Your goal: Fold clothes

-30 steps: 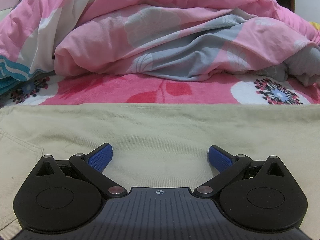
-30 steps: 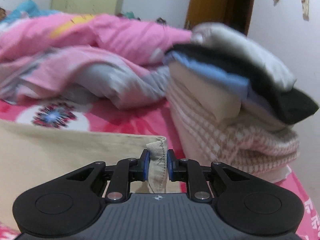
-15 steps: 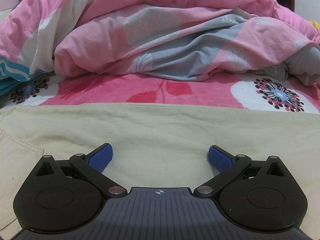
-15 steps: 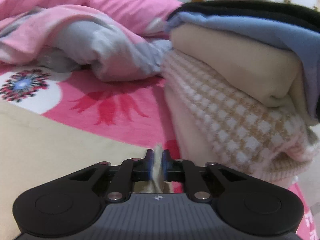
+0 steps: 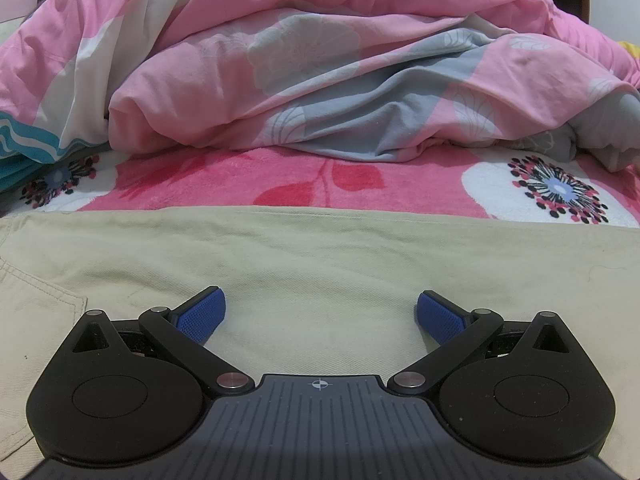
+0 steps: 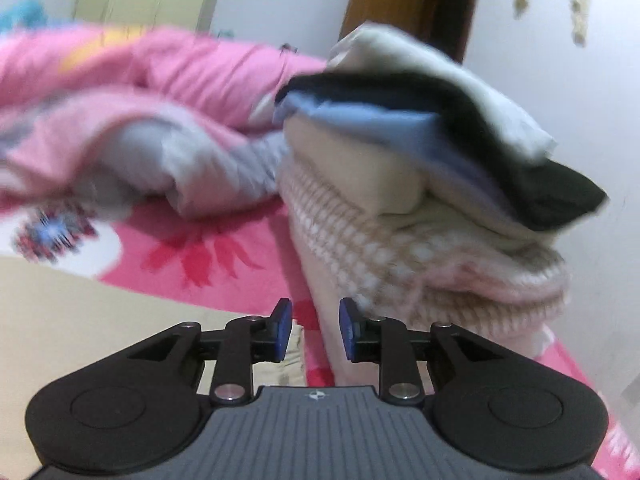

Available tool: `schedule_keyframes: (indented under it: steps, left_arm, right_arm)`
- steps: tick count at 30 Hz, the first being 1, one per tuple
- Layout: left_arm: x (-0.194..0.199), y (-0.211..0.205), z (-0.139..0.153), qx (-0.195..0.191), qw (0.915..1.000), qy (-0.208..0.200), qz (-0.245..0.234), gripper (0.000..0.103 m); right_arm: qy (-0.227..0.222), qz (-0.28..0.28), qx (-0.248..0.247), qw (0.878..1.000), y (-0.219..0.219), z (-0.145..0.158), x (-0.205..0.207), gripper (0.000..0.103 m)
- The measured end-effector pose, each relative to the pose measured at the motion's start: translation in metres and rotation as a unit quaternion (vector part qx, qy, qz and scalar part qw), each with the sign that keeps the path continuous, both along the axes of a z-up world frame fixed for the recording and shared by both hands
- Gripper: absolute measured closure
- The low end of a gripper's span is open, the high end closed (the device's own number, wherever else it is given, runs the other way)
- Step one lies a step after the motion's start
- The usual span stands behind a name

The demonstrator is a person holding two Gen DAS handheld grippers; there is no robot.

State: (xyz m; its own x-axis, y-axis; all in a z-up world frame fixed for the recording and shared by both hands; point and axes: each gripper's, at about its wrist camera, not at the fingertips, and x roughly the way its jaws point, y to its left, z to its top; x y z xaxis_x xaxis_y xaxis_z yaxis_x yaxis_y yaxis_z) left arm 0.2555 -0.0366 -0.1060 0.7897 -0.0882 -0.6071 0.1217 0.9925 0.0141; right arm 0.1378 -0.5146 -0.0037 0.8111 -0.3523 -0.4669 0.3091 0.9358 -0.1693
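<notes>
Left wrist: khaki trousers (image 5: pixel 320 264) lie crosswise under wide-open, empty left tongs (image 5: pixel 320 314).

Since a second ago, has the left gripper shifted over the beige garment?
No. The left gripper sits open over the beige garment, and the garment's far edge and the pink quilt line up with it exactly as before.

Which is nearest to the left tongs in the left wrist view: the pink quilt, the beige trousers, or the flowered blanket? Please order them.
1. Beige trousers, directly under the left tongs.
2. Flowered blanket, beyond the trousers.
3. Pink quilt, heaped at the back.
</notes>
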Motion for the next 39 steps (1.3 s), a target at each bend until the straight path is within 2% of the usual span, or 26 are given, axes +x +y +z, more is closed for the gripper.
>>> schedule_keyframes:
  steps: [2, 9, 12, 15, 18, 20, 22, 24, 28, 34, 39]
  left_arm:
    - [0.000, 0.000, 0.000, 0.000, 1.0000, 0.000, 0.000, 0.000]
    - [0.000, 0.000, 0.000, 0.000, 1.0000, 0.000, 0.000, 0.000]
    - [0.000, 0.000, 0.000, 0.000, 1.0000, 0.000, 0.000, 0.000]
    - [0.000, 0.000, 0.000, 0.000, 1.0000, 0.000, 0.000, 0.000]
    - [0.000, 0.000, 0.000, 0.000, 1.0000, 0.000, 0.000, 0.000]
    - [0.000, 0.000, 0.000, 0.000, 1.0000, 0.000, 0.000, 0.000]
    - [0.000, 0.000, 0.000, 0.000, 1.0000, 0.000, 0.000, 0.000]
    - [0.000, 0.000, 0.000, 0.000, 1.0000, 0.000, 0.000, 0.000]
    - [0.000, 0.000, 0.000, 0.000, 1.0000, 0.000, 0.000, 0.000]
    - [0.000, -0.001, -0.001, 0.001, 1.0000, 0.000, 0.000, 0.000]
    - [0.000, -0.001, -0.001, 0.001, 1.0000, 0.000, 0.000, 0.000]
  right_arm:
    - [-0.002, -0.007, 0.020, 1.000, 0.001, 0.003, -0.015, 0.066]
    - [0.027, -0.042, 0.136, 0.989, -0.009, -0.023, -0.046, 0.065]
    - [0.030, -0.051, 0.156, 0.986, -0.009, -0.028, -0.045, 0.065]
    - [0.028, -0.014, 0.137, 0.990, 0.005, -0.020, -0.028, 0.065]
    - [0.042, 0.047, 0.087, 0.994, 0.026, -0.012, -0.001, 0.065]
    - [0.061, 0.100, 0.049, 0.992, 0.038, -0.011, 0.019, 0.065]
    - [0.091, 0.158, 0.014, 0.983, 0.047, -0.014, 0.042, 0.066]
    - [0.126, 0.212, -0.015, 0.969, 0.055, -0.018, 0.064, 0.067]
    - [0.182, 0.277, -0.066, 0.941, 0.064, -0.027, 0.106, 0.067]
    - [0.231, 0.325, -0.074, 0.914, 0.063, -0.036, 0.134, 0.070]
    - [0.257, 0.348, -0.081, 0.898, 0.067, -0.034, 0.141, 0.081]
